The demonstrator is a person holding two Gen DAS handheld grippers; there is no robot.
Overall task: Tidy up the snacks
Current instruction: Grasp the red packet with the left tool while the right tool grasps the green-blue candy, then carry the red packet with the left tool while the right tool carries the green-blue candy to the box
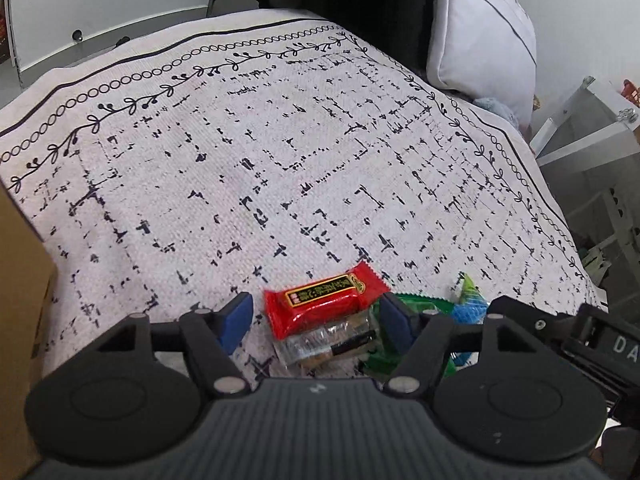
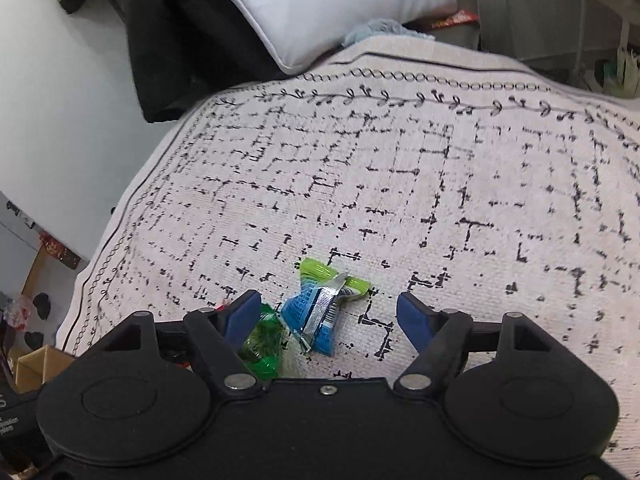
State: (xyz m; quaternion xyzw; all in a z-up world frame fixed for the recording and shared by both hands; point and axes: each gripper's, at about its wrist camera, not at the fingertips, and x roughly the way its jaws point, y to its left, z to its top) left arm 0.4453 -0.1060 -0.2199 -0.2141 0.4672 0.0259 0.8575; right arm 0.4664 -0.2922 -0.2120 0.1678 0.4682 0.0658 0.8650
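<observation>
Item: red snack bar [image 1: 324, 300], lying on patterned cloth [image 1: 280, 160] between the spread pads of the left gripper [image 1: 316, 318], over a clear packet [image 1: 328, 346]. Right gripper [image 2: 328, 312] likewise apart, straddling blue-green candy [image 2: 320, 312] (untouched). Advice: centre each piece, then close squarely, avoiding neighbouring wrappers.

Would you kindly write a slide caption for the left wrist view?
Left gripper open over a red snack packet and clear wrapper on a patterned cloth.
</observation>
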